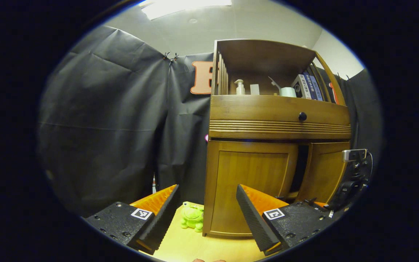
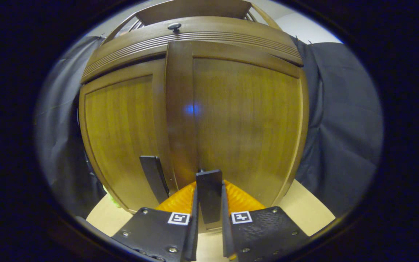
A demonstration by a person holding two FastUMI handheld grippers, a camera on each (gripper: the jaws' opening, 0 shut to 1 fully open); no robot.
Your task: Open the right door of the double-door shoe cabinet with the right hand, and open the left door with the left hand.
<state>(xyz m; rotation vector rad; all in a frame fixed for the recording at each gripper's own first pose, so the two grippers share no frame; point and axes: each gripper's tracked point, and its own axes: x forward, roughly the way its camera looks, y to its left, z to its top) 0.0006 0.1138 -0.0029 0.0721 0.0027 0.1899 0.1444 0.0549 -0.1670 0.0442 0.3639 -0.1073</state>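
The wooden shoe cabinet [image 1: 278,120] stands right of centre in the left gripper view. Its left door [image 1: 249,182] is closed. The right door [image 1: 324,171] stands slightly ajar, with a dark gap along its inner edge. My left gripper [image 1: 207,187] is open in front of the cabinet's left corner and holds nothing. In the right gripper view my right gripper [image 2: 210,184] is shut on the right door's dark flat handle [image 2: 209,198]. The left door's handle [image 2: 154,178] hangs free beside it. The right gripper [image 1: 355,178] also shows at the right door in the left gripper view.
A green frog toy [image 1: 192,216] sits on the light wooden surface [image 1: 195,243] by the cabinet's left foot. Above the doors are a drawer with a dark knob [image 1: 302,116] and a shelf with a pump bottle [image 1: 239,87] and books [image 1: 309,85]. Black cloth hangs behind.
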